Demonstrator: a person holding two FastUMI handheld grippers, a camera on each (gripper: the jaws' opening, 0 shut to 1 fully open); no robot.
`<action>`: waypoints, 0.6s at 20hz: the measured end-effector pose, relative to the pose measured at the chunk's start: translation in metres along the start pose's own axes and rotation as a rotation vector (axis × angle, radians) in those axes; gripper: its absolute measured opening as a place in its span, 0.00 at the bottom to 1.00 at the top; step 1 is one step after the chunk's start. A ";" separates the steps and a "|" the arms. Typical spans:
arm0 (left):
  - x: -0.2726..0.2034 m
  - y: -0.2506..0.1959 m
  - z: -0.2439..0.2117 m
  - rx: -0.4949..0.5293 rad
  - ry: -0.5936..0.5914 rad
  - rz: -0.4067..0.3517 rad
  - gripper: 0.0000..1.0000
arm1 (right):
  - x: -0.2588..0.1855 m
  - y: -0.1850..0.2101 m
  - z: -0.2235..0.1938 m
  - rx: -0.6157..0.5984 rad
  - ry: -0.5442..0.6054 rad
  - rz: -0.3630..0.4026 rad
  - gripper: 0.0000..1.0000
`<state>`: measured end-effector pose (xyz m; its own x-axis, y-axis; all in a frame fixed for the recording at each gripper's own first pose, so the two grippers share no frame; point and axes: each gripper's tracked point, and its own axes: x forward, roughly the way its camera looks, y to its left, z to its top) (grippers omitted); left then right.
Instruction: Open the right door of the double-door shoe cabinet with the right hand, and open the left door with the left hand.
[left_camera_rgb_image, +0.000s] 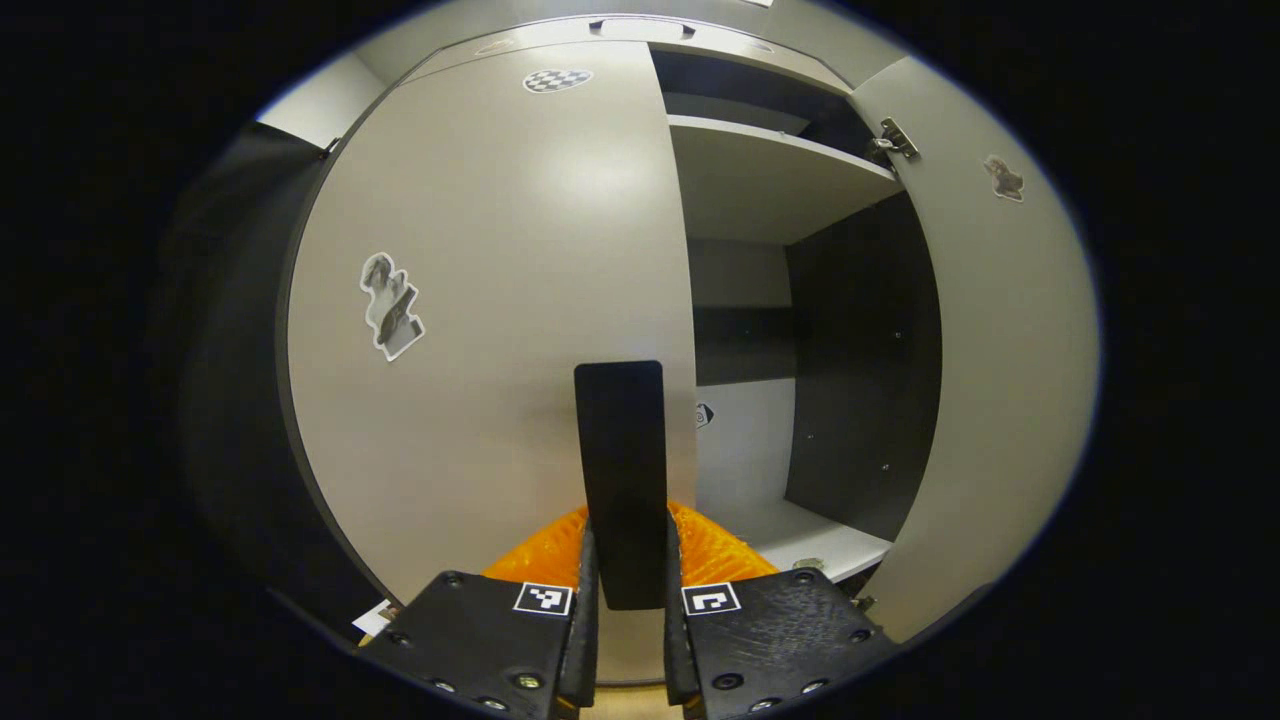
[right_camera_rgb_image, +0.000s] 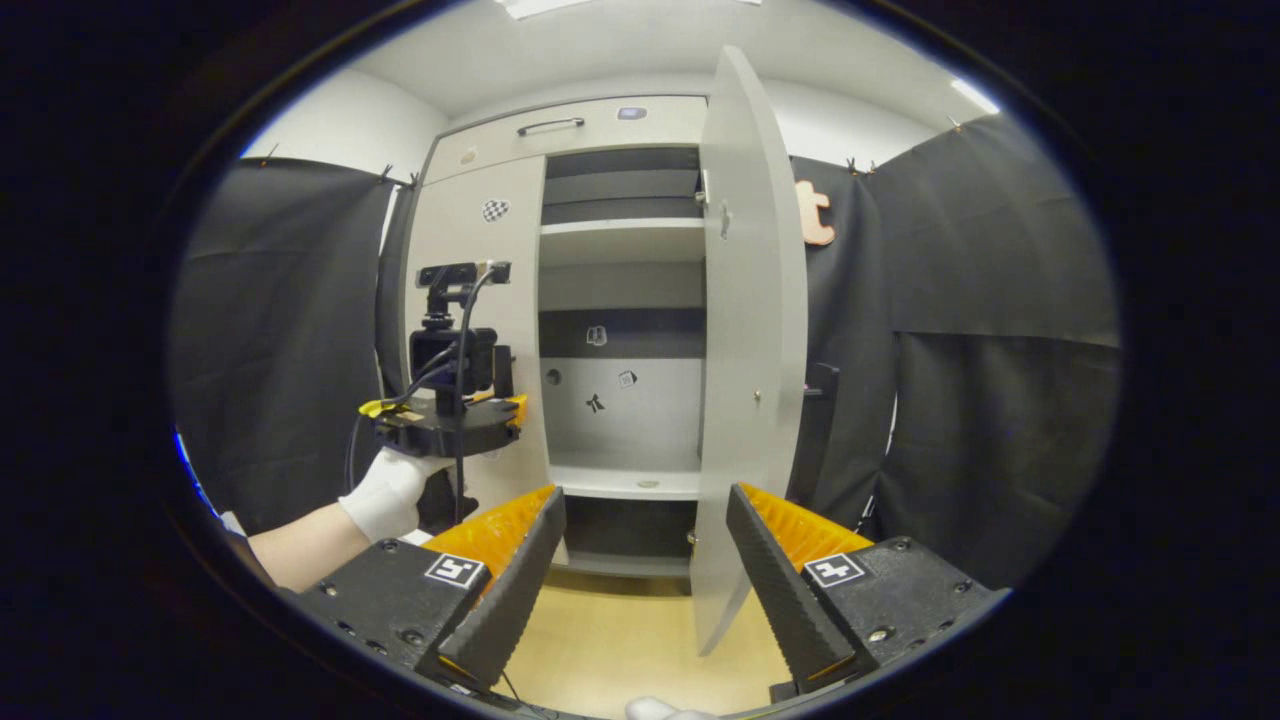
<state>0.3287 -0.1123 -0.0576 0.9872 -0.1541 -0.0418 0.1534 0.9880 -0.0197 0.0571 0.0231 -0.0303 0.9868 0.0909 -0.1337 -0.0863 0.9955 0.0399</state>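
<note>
Left gripper: fingers clenched on a black handle that rises straight up between the pads, mounted on the left door near its free edge. That door stands shut, or very nearly so, directly ahead of the fingers; its free edge runs just right of the handle. Right of the fingers the cabinet interior is exposed, with a pale shelf high up and a lower floor board. The right door is swung wide, its inner face and a metal hinge showing. Right gripper: fingers released, spread wide, grasping nothing; the open door's edge stands ahead between them, nearer the right finger, apart from both. Wood floor lies below the gap. Left of these fingers, a gloved hand holds the other gripper against the left door. Stickers on doors and back panel; no writing legible.
</note>
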 end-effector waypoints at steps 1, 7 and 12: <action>0.000 0.002 0.000 -0.008 0.000 0.004 0.23 | -0.001 0.000 0.001 0.000 -0.001 0.000 0.99; -0.001 0.003 -0.001 -0.010 0.006 0.050 0.05 | -0.006 0.000 -0.003 -0.003 0.001 0.006 0.99; -0.012 0.002 0.001 -0.017 0.002 0.026 0.05 | -0.010 -0.006 -0.001 0.007 -0.012 0.002 0.99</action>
<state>0.3170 -0.1086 -0.0564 0.9907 -0.1288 -0.0442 0.1273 0.9912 -0.0351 0.0477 0.0160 -0.0299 0.9882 0.0928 -0.1219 -0.0876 0.9950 0.0470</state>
